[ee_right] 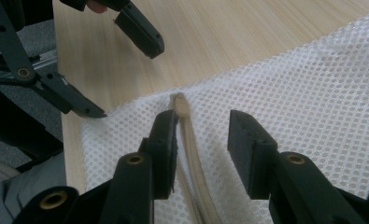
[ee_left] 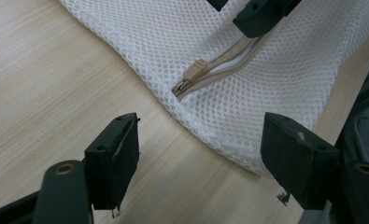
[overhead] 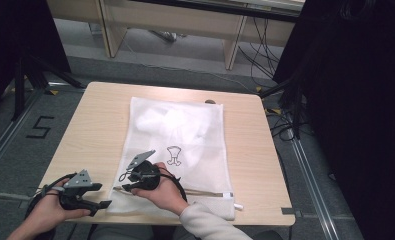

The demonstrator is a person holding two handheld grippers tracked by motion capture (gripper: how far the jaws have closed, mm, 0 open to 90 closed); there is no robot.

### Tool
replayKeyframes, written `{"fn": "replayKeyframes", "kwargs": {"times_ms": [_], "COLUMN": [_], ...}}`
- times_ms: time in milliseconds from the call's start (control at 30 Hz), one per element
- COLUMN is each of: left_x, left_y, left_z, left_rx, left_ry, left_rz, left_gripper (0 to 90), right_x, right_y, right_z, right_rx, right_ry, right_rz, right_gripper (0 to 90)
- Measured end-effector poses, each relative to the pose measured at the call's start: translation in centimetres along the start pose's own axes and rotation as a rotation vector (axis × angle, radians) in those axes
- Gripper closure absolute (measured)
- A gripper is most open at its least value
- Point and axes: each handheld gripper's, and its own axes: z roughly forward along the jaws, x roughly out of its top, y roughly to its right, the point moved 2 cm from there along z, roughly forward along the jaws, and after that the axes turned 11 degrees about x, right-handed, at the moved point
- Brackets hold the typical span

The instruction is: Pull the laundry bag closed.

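Right hand-held gripper point(ee_right: 203, 154) jaw hides part of zipper point(ee_right: 184, 116); mesh bag point(ee_right: 313, 93) contents blurred.

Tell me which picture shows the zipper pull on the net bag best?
The left gripper view: the zipper pull lies unhidden on the mesh bag. The right gripper view shows it partly behind a finger. The high view shows the zipper as a thin line.

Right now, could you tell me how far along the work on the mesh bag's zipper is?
Done: white clothing already lies inside the mesh bag, flat on the table. In hand: the right claw stands open over the zipper, just behind its pull, gripping nothing yet. The left claw waits open beside the bag's corner. Left: grasping the pull and running it along the zipper.
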Motion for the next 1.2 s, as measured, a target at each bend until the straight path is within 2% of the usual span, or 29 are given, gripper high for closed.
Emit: {"fn": "replayKeyframes", "kwargs": {"times_ms": [33,67,133,233,267,300,400,467,500,533,567,600,633,667,700,733,767,800,867,900,967,1067,1133,1200], "left_x": [0.0,0.0,0.0,0.0,0.0,0.0,0.0,0.0,0.0,0.0,0.0,0.0,0.0,0.0,0.0,0.0,0.0,0.0,0.0,0.0,0.0,0.0,0.0,0.0], "left_y": [0.0,-0.2,-0.2,-0.2,-0.2,-0.2,-0.2,-0.2,-0.2,-0.2,-0.2,-0.1,-0.1,-0.3,-0.2,-0.2,-0.2,-0.2,-0.2,-0.2,-0.2,-0.2,-0.2,-0.2], "left_z": [0.0,-0.1,-0.1,-0.1,-0.1,-0.1,-0.1,-0.1,-0.1,-0.1,-0.1,0.0,0.0,-0.1,-0.1,-0.1,-0.1,-0.1,-0.1,-0.1,-0.1,-0.1,-0.1,-0.1], "left_rx": [0.0,0.004,0.003,0.003,0.003,0.002,0.002,0.002,0.002,0.002,0.002,0.0,0.0,0.002,0.002,0.001,0.001,0.002,0.001,0.001,0.001,0.001,0.001,0.001], "left_ry": [0.0,-0.015,-0.015,-0.017,-0.016,-0.017,-0.016,-0.016,-0.015,-0.016,-0.015,-0.02,-0.019,-0.016,-0.015,-0.015,-0.016,-0.016,-0.015,-0.015,-0.015,-0.015,-0.015,-0.014], "left_rz": [-0.001,0.023,0.022,0.022,0.022,0.022,0.022,0.022,0.022,0.022,0.021,-0.004,-0.002,0.023,0.022,0.022,0.022,0.022,0.021,0.021,0.02,0.021,0.021,0.021], "left_gripper": [27.7,27.7,27.7,27.7,27.7,27.7,27.7,27.7,27.7,27.7,27.7,27.7,27.7,27.7,27.7,27.7,27.7,27.7,27.7,27.7,27.7,27.7,27.7,27.8], "right_x": [0.0,0.1,0.2,0.2,0.2,0.2,0.3,0.3,0.3,0.3,0.4,0.5,0.5,0.4,0.5,0.5,0.6,0.6,0.7,0.7,0.7,0.9,0.9,0.8], "right_y": [0.0,0.1,0.1,0.4,0.4,0.5,0.4,0.3,0.3,0.5,0.5,0.8,0.5,0.3,0.3,0.1,0.4,0.1,0.4,0.4,0.4,0.1,0.2,0.1], "right_z": [0.1,0.2,0.5,0.7,0.8,0.9,1.3,1.5,1.5,1.6,1.6,1.8,1.8,1.9,2.0,2.1,2.2,2.3,2.6,2.6,2.7,3.0,3.3,3.5], "right_rx": [-0.002,-0.003,-0.003,-0.017,-0.013,-0.016,-0.005,0.003,-0.003,-0.006,-0.004,-0.002,0.001,0.002,0.011,0.008,0.007,0.016,0.02,0.019,0.022,0.049,0.056,0.063], "right_ry": [-0.003,-0.002,0.006,-0.011,-0.014,-0.016,-0.013,-0.001,-0.015,-0.018,-0.02,-0.014,-0.019,-0.028,-0.028,-0.029,-0.028,-0.033,-0.017,-0.025,-0.026,-0.015,-0.014,-0.022], "right_rz": [0.005,0.003,0.012,-0.004,0.01,-0.002,0.006,0.03,0.034,0.008,0.013,-0.029,0.009,0.035,0.033,0.06,0.018,0.054,0.008,0.029,0.035,0.075,0.06,0.075], "right_gripper": [63.2,63.5,63.9,64.5,64.6,64.7,65.4,66.2,66.6,67.0,67.4,67.7,68.2,68.4,68.5,68.7,69.0,69.2,69.3,69.4,69.7,70.4,71.1,72.1]}}
